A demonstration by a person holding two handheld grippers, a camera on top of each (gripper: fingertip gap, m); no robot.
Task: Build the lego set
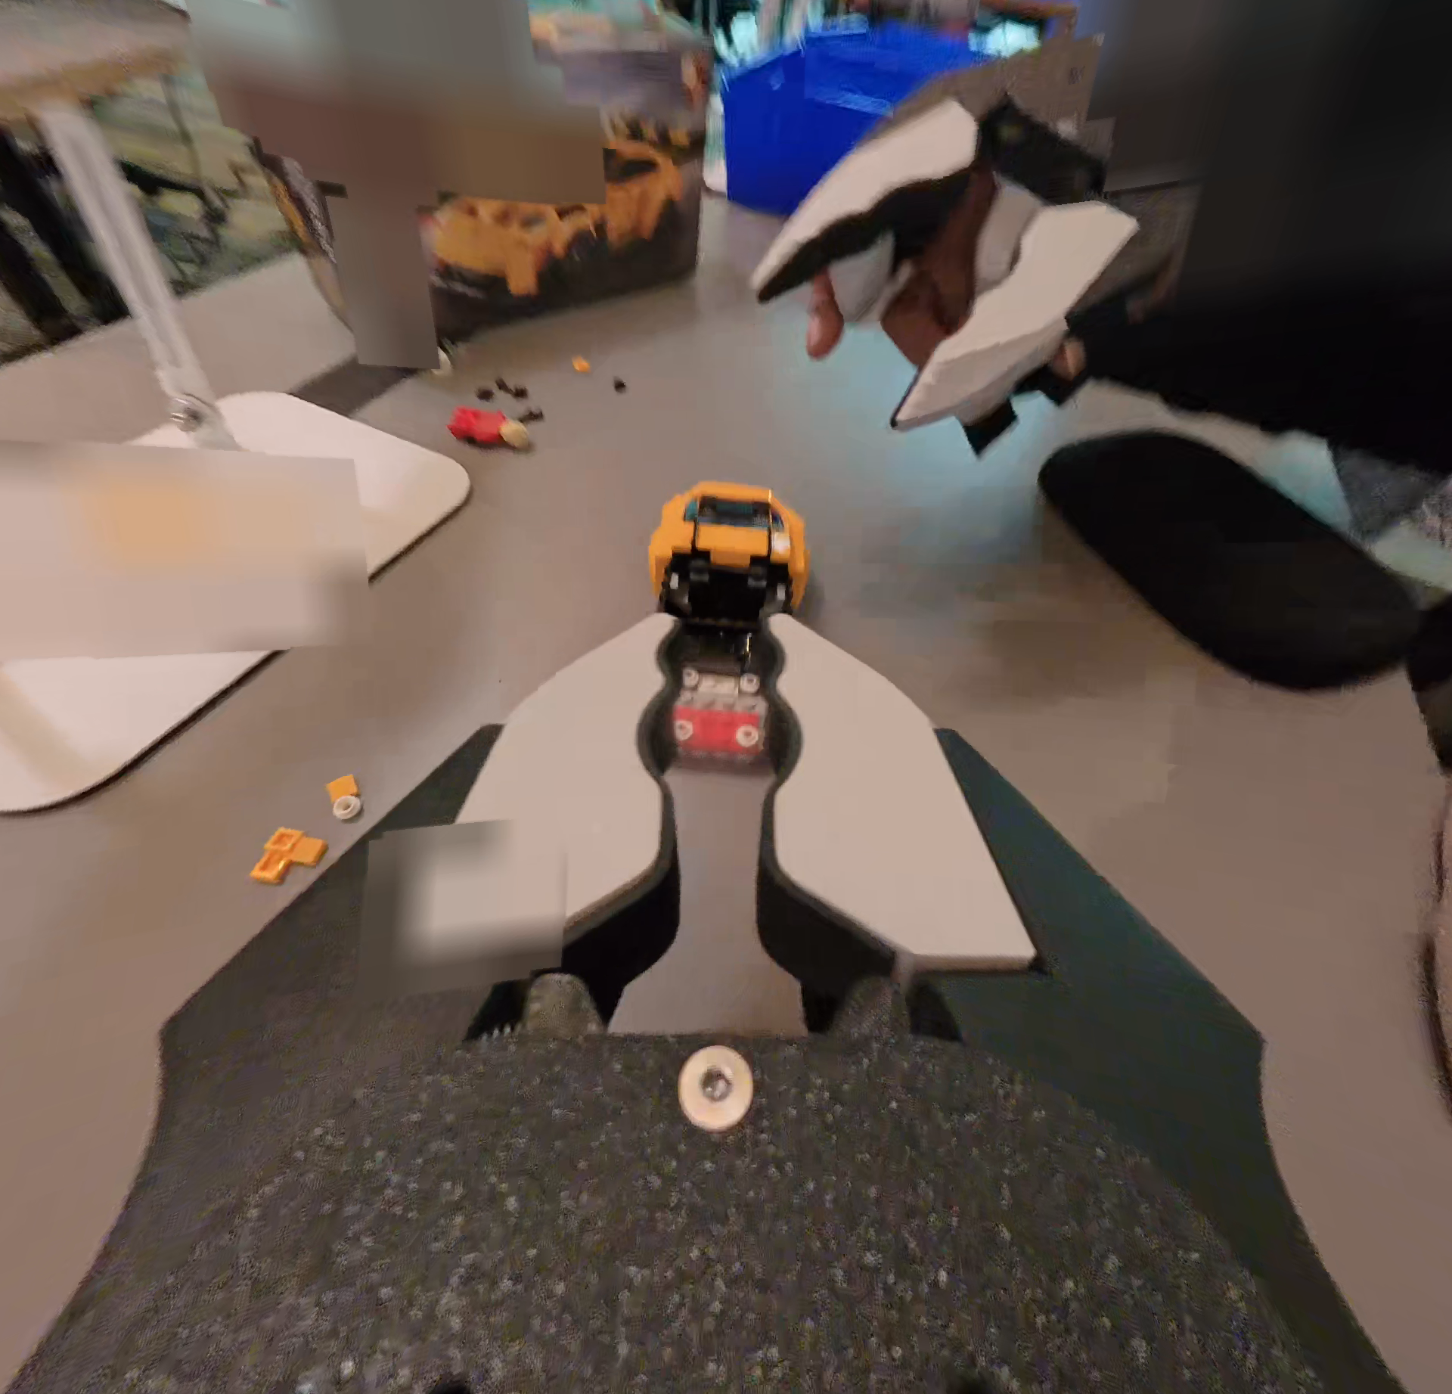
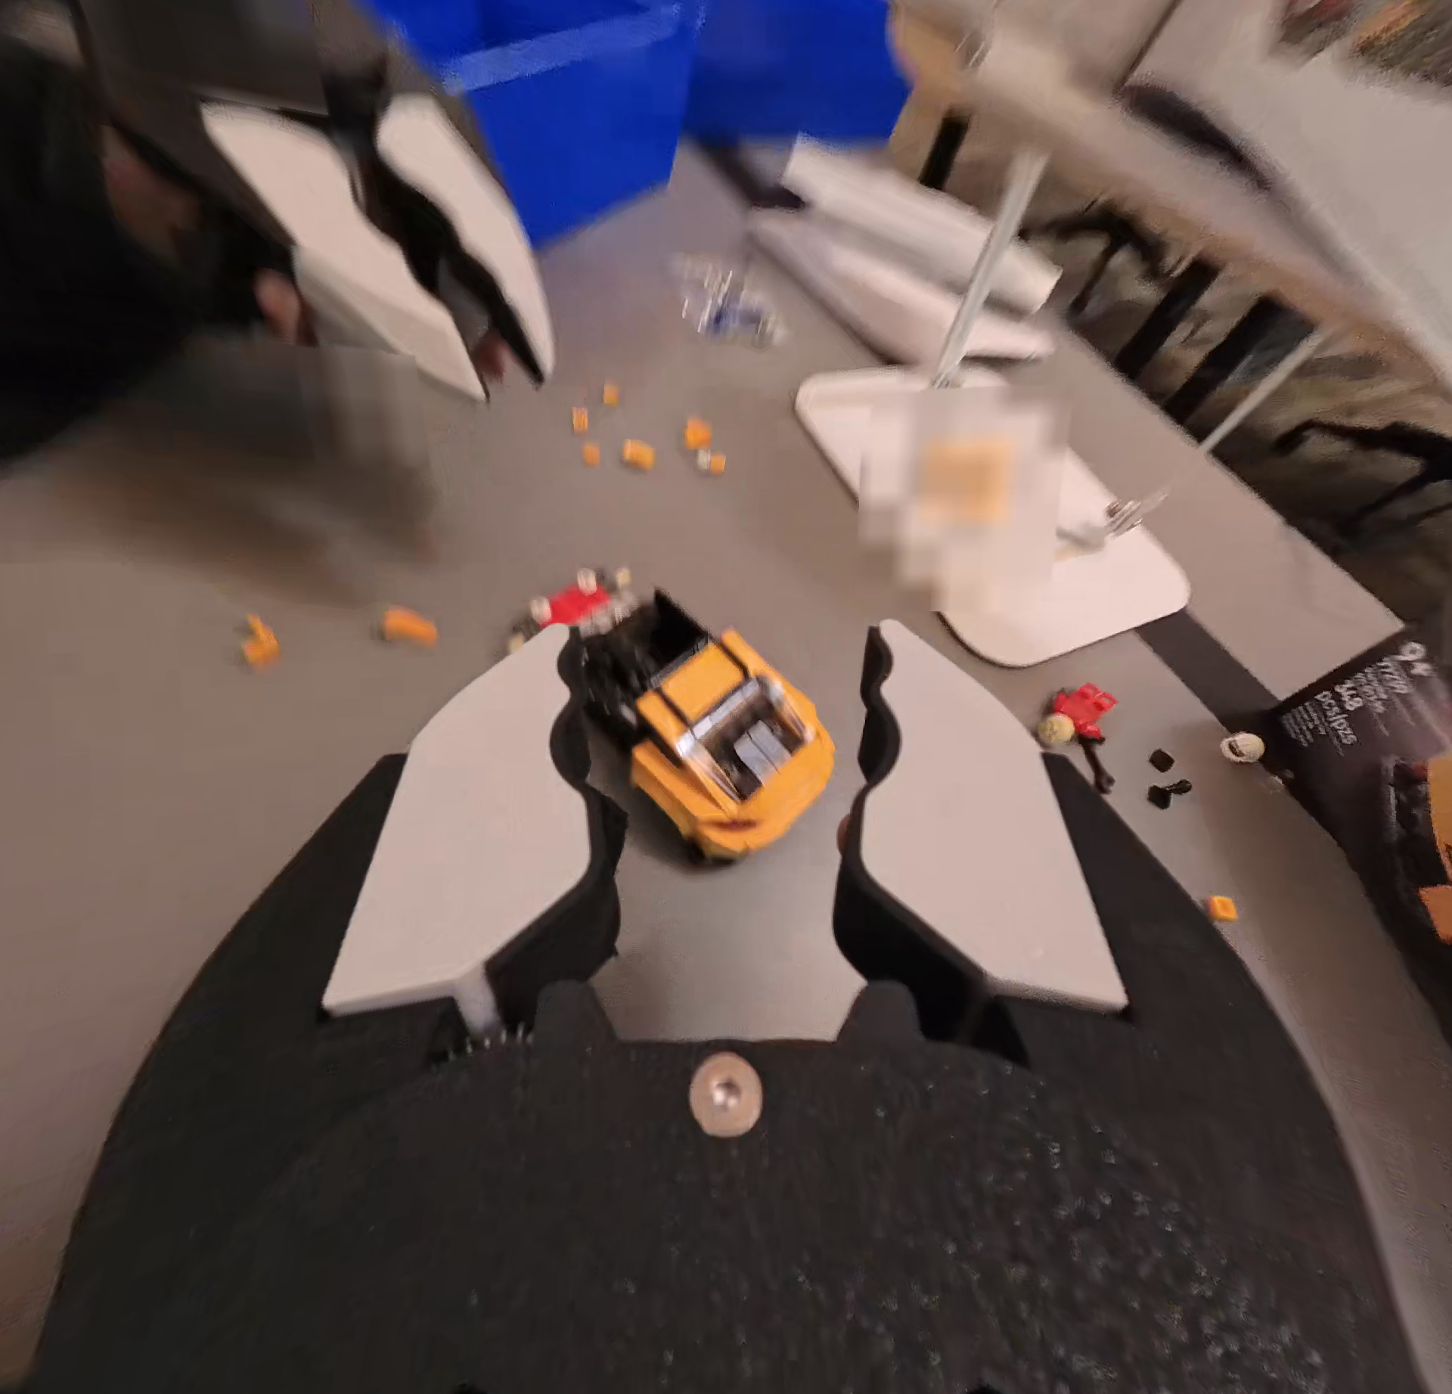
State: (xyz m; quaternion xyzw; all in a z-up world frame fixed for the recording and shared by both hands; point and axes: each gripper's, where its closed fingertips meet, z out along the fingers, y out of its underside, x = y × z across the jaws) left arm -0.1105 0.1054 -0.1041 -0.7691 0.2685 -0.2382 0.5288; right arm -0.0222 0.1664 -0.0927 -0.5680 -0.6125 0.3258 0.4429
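Note:
A yellow and black brick-built toy car (image 1: 727, 539) with a red end stands on the grey table (image 1: 903, 727). My left gripper (image 1: 727, 621) is nearly closed, with a narrow gap through which the car's red end shows. In the right wrist view this gripper (image 2: 515, 378) hangs raised, away from the car (image 2: 731, 743). My right gripper (image 2: 719, 633) is open wide, and the car shows between its fingers from above. In the left wrist view it (image 1: 829, 354) is up in the air, off the car.
A white stand base (image 1: 408, 476) lies left of the car, and a box with a yellow car picture (image 1: 566, 248) stands behind. Blue bins (image 1: 809, 115) are at the back. Loose orange pieces (image 2: 636, 452), a red figure (image 1: 483, 425) and a dark oval pad (image 1: 1226, 562) lie on the table.

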